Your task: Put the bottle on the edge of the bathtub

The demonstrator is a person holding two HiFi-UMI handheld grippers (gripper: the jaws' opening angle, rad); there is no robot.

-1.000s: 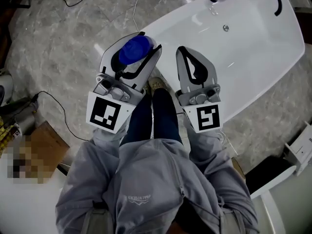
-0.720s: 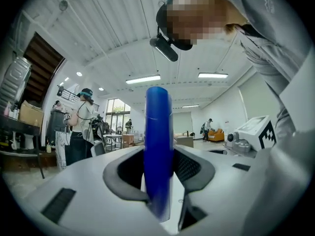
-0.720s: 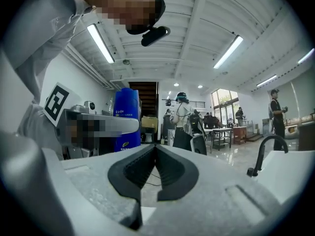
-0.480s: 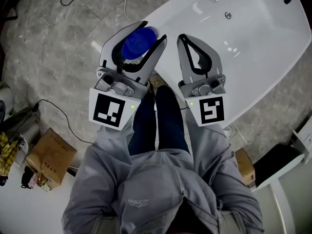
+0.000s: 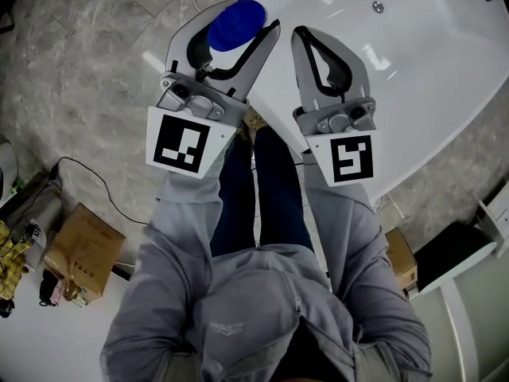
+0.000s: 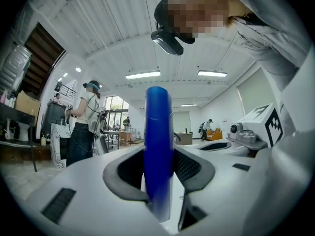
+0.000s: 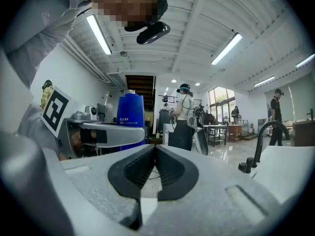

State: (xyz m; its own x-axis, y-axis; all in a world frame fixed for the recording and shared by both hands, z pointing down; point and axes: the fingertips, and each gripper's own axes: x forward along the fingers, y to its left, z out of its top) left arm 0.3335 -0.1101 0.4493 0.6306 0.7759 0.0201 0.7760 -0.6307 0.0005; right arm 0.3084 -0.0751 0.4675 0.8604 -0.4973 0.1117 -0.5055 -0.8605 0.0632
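Left gripper (image 5: 241,14), jaws clamped on the blue bottle (image 5: 236,24). Bottle upright, carried in the air just beside the white bathtub (image 5: 413,126), at its 9 o'clock end. Right gripper (image 5: 305,34) at the bottle's 3 o'clock: jaws pressed together, nothing between them, above the tub's rim.
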